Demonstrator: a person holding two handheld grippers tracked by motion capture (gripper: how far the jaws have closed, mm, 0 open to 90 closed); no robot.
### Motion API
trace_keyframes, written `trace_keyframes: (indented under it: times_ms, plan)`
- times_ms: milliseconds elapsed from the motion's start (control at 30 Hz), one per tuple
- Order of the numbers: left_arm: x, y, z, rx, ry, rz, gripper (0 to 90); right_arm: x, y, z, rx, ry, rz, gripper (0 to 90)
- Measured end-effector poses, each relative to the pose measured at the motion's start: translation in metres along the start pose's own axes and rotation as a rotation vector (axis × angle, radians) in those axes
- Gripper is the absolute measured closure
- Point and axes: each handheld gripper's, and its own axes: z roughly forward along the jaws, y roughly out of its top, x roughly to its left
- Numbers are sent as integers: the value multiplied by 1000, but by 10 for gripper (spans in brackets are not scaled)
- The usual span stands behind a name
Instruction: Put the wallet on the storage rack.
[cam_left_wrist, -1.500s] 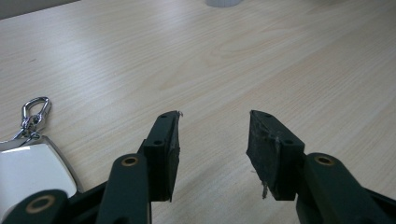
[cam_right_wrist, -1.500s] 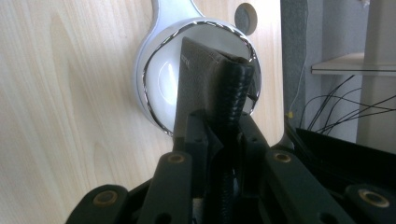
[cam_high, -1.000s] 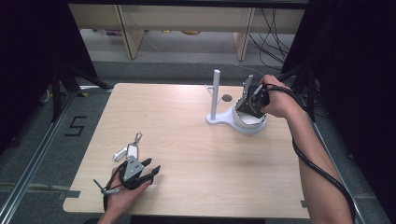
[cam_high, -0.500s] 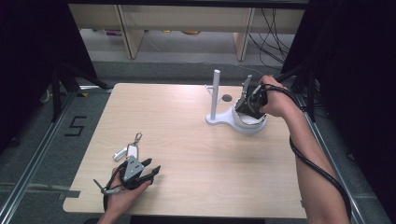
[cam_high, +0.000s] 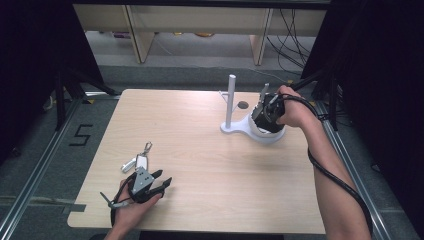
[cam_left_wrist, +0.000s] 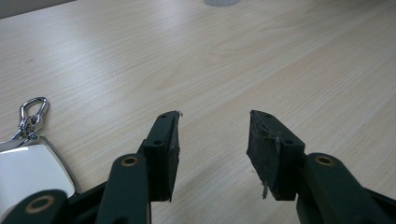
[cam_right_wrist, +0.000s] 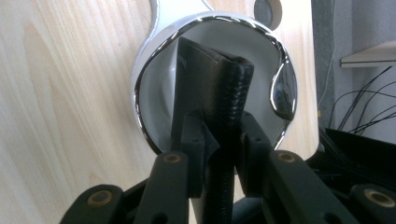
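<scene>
Right gripper view: loosening fingers (cam_right_wrist: 223, 140) hold black wallet (cam_right_wrist: 212, 84) over white dish (cam_right_wrist: 159, 88); left fingers (cam_left_wrist: 212, 149) released.

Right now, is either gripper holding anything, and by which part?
The right gripper has the black wallet between its jaws, at its spine edge, over the white dish; the jaws have just been opening. The left gripper holds nothing.

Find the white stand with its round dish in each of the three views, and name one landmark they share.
High view: white stand, right of centre, post upright.
Left gripper view: pale sliver at the top edge, probably its base.
Right gripper view: its chrome-rimmed dish, upper middle, black wallet in it.
Shared landmark: the light wooden table.
</scene>
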Motion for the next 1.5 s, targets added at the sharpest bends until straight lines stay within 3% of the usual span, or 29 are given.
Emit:
trace_keyframes:
  times_ms: [100,167,200,267,333,533,567,633,733,900,967,1033,1167,1300,1333,1367,1400,1433,1500]
  plan:
    - [1,0,0,0,-7,2,528,1,1,1,20,16,22,747]
    - [0,0,0,-4,-5,0,528,-1,0,3,-1,-5,13,733]
    - [0,0,0,-4,-6,0,528,0,1,1,3,-7,42,723]
    - [0,0,0,0,-8,1,527,-4,0,3,-18,-45,3,702]
    - [0,0,0,-1,-8,0,527,-3,0,1,-2,-49,69,669]
    - [1,0,0,-4,-7,-1,527,-9,-7,1,-36,-128,77,595]
    - [1,0,0,-4,-6,-1,527,-7,-7,-1,-34,-130,126,576]
    - [0,0,0,-3,-6,-1,527,-7,-13,-5,-55,-152,166,526]
    - [0,0,0,1,-2,-3,527,-5,-15,-8,-69,-171,181,499]
    - [1,0,1,-2,-6,-7,525,4,-23,-17,-105,-188,251,465]
    - [1,0,0,-3,-4,-10,522,12,-26,-20,-131,-188,293,457]
    - [2,0,0,1,-5,-16,522,20,-30,-23,-165,-194,300,458]
    - [2,0,0,-6,-4,-20,526,45,-37,-24,-246,-201,356,468]
    - [2,0,0,-4,-4,-21,530,75,-46,-17,-319,-152,414,491]
    - [2,0,0,-3,-3,-22,535,92,-51,-10,-362,-139,461,514]
    - [3,0,0,-3,-3,-22,535,92,-51,-10,-362,-139,461,514]
    - [3,0,0,-4,-2,-24,537,99,-52,-8,-375,-127,502,526]
    - [2,0,0,-5,1,-26,540,106,-55,-4,-412,-111,504,540]
    - [2,0,-1,0,9,-26,547,121,-56,1,-436,-77,556,572]
